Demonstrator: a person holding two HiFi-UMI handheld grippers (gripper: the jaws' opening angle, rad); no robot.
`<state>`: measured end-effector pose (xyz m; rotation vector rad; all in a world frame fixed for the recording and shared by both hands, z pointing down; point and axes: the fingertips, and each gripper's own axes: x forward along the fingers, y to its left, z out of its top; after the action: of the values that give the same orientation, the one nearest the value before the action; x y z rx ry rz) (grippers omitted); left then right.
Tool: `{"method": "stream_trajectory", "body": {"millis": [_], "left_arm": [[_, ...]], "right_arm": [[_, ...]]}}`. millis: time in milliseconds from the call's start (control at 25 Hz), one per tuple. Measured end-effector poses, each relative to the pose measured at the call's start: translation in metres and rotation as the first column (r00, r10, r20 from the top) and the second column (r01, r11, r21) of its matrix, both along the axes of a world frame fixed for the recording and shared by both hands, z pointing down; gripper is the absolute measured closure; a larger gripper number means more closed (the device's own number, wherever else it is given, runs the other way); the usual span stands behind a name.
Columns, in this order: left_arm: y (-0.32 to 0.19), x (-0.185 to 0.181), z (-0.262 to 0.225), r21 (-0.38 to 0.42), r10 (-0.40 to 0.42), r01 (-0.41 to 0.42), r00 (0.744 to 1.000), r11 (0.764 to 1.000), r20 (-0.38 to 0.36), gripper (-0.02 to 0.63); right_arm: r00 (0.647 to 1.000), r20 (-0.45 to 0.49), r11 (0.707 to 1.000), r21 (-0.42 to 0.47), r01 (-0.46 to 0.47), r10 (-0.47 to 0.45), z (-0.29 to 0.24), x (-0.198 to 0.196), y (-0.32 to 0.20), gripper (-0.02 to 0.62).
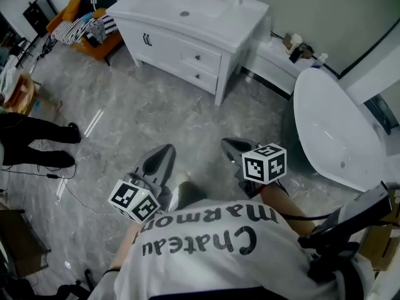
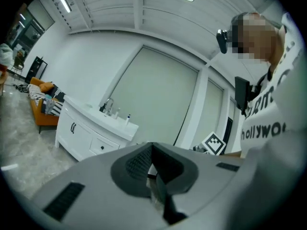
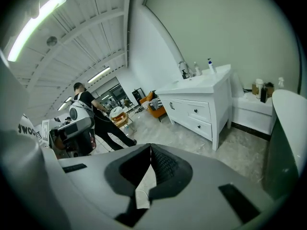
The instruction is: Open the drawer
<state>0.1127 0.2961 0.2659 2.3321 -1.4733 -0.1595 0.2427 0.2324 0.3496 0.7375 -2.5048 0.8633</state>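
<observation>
Head view: white rectangular vanity (image 1: 164, 42), two knobbed drawers (image 1: 200, 59) shut, upper centre; glossy oval bathtub (image 1: 331, 136), right; left tool (image 1: 165, 152) and right tool (image 1: 230, 144) closed, empty.

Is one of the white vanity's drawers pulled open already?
No, the upper drawer and lower drawer both sit flush with the vanity front.

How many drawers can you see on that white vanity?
2, stacked beside the cabinet door: upper drawer, lower drawer directly beneath. Both closed. The vanity's far side is hidden.
</observation>
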Motion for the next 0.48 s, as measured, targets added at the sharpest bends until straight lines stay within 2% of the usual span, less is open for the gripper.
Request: {"method": "stream_trajectory", "body": {"millis": [360,480], "left_arm": [[-0.052,-0.073,-0.018,0.067,0.127,-0.131,0.99,0.989,0.065,0.598],[-0.065,-0.092,-0.016,0.071,0.132,-0.137,0.989,0.988,0.073,0.598]], "right_arm": [[0.995,0.041,0.995,0.045,-0.088,0.086,-0.018,-0.076,-0.05,0.584],[0.994,0.038,0.994,0.044,-0.103,0.101,-0.014,-0.091,-0.056,0.584]]}}
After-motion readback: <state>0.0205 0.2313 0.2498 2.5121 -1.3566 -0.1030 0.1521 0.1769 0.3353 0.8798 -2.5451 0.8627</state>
